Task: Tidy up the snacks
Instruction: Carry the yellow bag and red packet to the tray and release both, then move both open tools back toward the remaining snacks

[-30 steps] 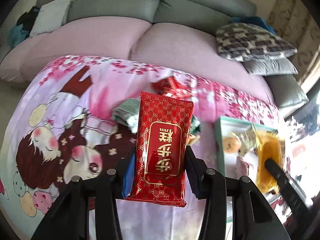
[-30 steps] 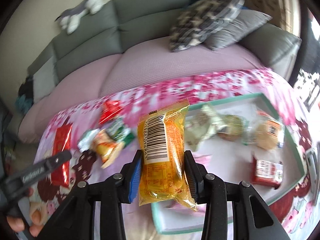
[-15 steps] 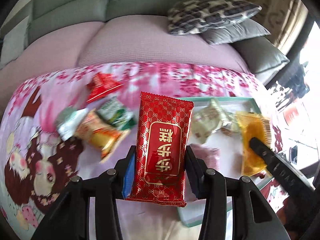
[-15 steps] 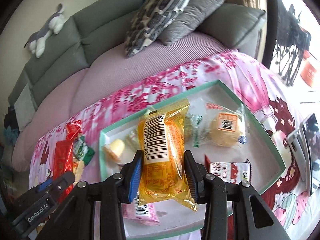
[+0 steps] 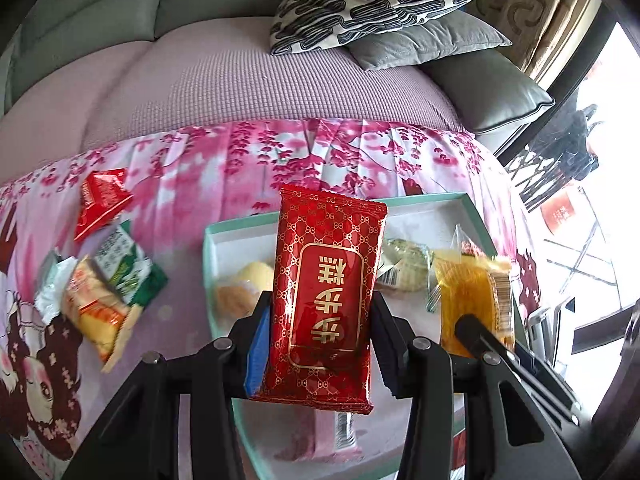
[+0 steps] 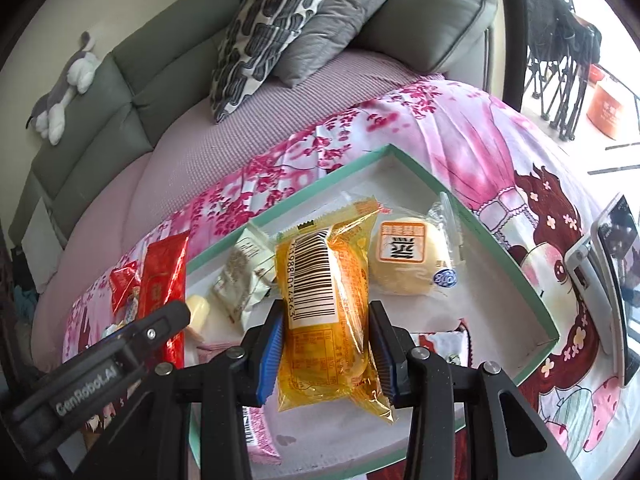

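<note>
Grey sofa cushions, a patterned pillow and a plain grey pillow filled the background, with a plush toy lying along the sofa back. Before the sofa stood a tabletop draped in a pink cartoon-print cloth. On the cloth lay a shallow white tray with a teal rim.

Left tongs were closed on a red gold-patterned packet, held upright above the near left part of the tray. Right tongs were closed on a yellow wrapped cake, its barcode label facing the camera, held above the tray's middle.

Inside the tray lay a round bun in clear wrap, a pale crumpled packet, a small yellow pastry, a pink packet at the near edge, and a red-and-white packet partly hidden behind the right tongs.

Outside the tray, to its left on the cloth, lay a small red packet, a green-and-white packet and an orange packet, the last two overlapping. A phone on a stand stood at the tabletop's right edge.
</note>
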Available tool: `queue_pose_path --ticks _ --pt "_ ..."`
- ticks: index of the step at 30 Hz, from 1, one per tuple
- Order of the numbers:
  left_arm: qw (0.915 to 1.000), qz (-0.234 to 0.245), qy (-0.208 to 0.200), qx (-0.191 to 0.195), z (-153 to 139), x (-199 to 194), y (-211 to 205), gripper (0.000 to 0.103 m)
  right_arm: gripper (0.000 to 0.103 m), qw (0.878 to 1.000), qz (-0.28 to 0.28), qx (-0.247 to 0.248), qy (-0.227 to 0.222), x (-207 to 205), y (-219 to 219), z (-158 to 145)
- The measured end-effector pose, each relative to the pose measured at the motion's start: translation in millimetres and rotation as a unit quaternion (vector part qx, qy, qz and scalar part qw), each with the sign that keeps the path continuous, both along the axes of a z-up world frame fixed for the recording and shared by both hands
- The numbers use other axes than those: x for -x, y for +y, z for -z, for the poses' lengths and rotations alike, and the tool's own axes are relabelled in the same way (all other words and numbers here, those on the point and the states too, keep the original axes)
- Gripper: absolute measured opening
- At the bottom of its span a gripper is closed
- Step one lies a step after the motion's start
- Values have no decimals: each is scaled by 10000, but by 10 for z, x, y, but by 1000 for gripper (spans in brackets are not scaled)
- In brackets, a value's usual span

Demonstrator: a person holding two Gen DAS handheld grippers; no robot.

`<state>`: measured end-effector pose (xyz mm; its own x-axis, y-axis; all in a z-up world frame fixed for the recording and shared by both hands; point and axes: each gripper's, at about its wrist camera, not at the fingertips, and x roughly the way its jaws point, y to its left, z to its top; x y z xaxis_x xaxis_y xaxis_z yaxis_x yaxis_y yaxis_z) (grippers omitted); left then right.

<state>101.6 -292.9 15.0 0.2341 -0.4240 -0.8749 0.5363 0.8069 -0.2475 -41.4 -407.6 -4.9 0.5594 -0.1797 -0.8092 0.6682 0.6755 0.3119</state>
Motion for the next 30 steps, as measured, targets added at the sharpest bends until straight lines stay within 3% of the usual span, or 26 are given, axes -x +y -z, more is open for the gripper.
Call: queue_pose_path --ticks 7,11,19,23,25,28,30 --pt "9999 -93 91 -2 44 -74 -107 48 43 10000 81 -44 -1 36 -70 19" --pt "9996 -231 185 34 59 -95 -64 62 43 10000 33 -30 13 25 -62 21" --pt "9989 -471 65 -13 -22 -53 126 65 43 10000 -56 -27 9 -7 -30 23" --pt "9977 -677 -11 -71 -46 -54 270 70 62 9998 -162 -34 -104 -22 -5 7" --pt "9969 -783 -40 -90 -53 -52 352 70 67 9996 -229 13 -139 -35 21 -11" --pt "9955 -938 -82 -145 -38 -63 480 79 78 9993 -321 34 -197 -63 58 -18" --pt "9942 -1049 -112 -188 -20 -70 571 82 98 9990 -391 32 -236 -84 86 -16"
